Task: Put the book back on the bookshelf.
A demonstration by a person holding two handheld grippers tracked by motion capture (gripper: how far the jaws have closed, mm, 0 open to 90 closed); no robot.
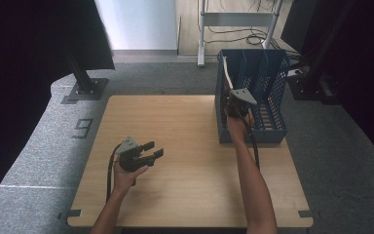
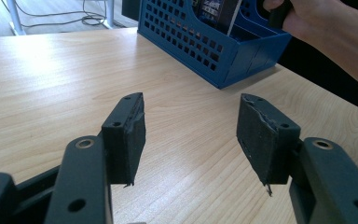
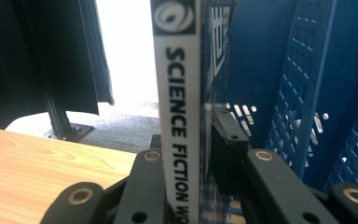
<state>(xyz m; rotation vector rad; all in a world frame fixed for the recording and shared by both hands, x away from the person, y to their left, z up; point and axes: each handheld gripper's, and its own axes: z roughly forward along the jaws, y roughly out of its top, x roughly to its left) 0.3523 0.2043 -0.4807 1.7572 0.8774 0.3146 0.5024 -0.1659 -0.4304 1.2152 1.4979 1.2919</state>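
Observation:
A thin book with a white spine (image 3: 177, 93) reading "SCIENCE FICTION" stands upright. My right gripper (image 3: 186, 137) is shut on its lower part. In the high view the book (image 1: 228, 73) leans at the left end of a blue perforated rack (image 1: 272, 83), with the right gripper (image 1: 231, 99) just below it at the rack's front left corner. My left gripper (image 1: 155, 149) is open over the wooden table (image 1: 185, 195), left of centre, holding nothing. In the left gripper view its jaws (image 2: 192, 107) stand wide apart above bare wood, and the rack (image 2: 191, 46) with the book (image 2: 214, 11) lies beyond.
The rack (image 3: 317, 93) stands at the table's far right corner. Dark curtains and a black stand base (image 1: 85, 87) sit beyond the far left edge. A metal frame with cables (image 1: 238, 29) is on the floor behind.

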